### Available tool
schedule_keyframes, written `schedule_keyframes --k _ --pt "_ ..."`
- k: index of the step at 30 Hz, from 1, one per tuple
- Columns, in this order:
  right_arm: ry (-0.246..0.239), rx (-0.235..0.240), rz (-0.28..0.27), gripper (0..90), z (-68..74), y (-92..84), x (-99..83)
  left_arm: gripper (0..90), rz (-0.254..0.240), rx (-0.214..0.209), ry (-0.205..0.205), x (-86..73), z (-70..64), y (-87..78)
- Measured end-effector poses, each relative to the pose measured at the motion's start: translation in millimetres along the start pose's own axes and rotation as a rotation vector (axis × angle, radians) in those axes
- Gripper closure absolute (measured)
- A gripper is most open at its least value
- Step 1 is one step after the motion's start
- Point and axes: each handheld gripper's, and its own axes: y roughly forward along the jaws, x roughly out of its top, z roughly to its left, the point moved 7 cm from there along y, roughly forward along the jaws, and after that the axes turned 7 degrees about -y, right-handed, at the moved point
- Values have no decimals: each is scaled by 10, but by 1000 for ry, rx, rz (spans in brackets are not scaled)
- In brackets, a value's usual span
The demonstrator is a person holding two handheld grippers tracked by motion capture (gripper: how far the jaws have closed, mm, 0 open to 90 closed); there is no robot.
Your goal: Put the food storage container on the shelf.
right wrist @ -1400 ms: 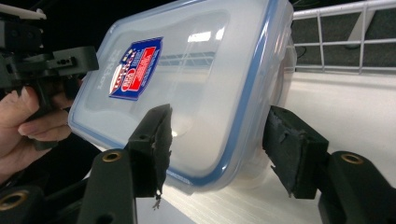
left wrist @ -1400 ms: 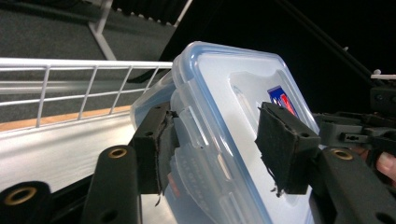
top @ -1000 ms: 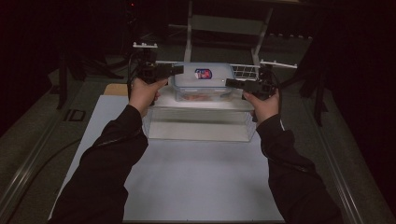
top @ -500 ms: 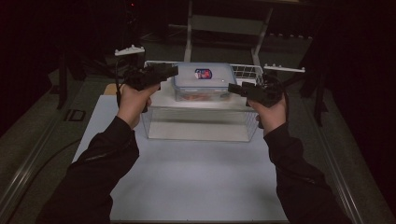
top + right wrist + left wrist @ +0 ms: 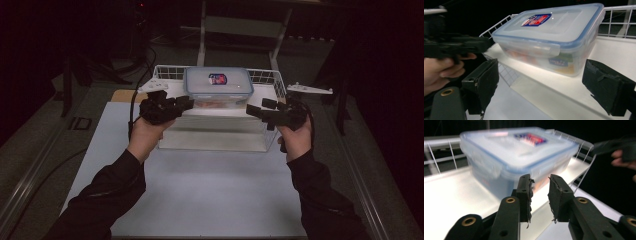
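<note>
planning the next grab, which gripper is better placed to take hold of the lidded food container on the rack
Right, probably. The right gripper has its jaws wide apart, facing the plastic food container with its side latch between them. The left gripper shows only a narrow gap, too tight for the box as it stands.

Lidded box (image 5: 218, 86) on shelf (image 5: 200, 120), between tools.

Looks like a lab or test rig rather than a home: white tabletop (image 5: 210, 195) lit brightly amid dark surroundings, metal rails along both its sides, a metal stand frame (image 5: 240, 30) behind, a black cable (image 5: 35, 185) trailing across the grey floor at left.
</note>
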Motion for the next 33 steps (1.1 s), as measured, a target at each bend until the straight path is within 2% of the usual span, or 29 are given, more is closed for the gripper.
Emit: schedule_keyframes --k 3,5,8,9,11,16,20,21,23,24,25,26,27,30,31,32,33 --pt "6 7 -4 136 4 -32 -54 737 33 30 0 -53 49 104" --pt "7 6 -4 137 -1 -47 -79 745 42 36 6 -63 63 144" --pt "9 3 -3 138 -31 -82 -122 744 43 49 10 -63 84 201" --pt "8 2 0 137 -38 -88 -133 743 35 51 -2 -49 108 219" --pt "11 2 -2 138 -48 -98 -152 742 34 45 -12 -45 118 229" --pt "11 7 -1 138 -42 -110 -194 648 32 23 -6 -89 58 217" --pt "-12 7 -1 137 8 -135 -270 501 24 -39 -6 -183 -70 146" --pt "-12 7 -1 137 8 -135 -270 501 22 -51 -4 -210 -103 124" --pt "-30 7 3 137 43 -148 -326 384 15 -78 -3 -256 -163 83" --pt "-30 7 3 137 43 -148 -326 384 12 -95 -9 -273 -189 62" --pt "-38 8 6 137 67 -151 -365 305 6 -114 -26 -286 -211 42" --pt "-45 6 9 137 77 -151 -386 247 10 -136 -44 -307 -230 25" --pt "-52 6 7 136 87 -147 -404 179 18 -201 -68 -346 -288 0" --pt "-62 13 10 136 118 -131 -456 62 21 -213 -61 -385 -335 -15" --pt "-62 13 10 136 118 -131 -456 62 17 -223 -55 -400 -365 -21" --pt "-66 12 10 135 127 -126 -471 2 23 -237 -52 -418 -399 -29" --pt "-75 12 7 135 143 -116 -497 0 10 -247 -41 -448 -458 -49"
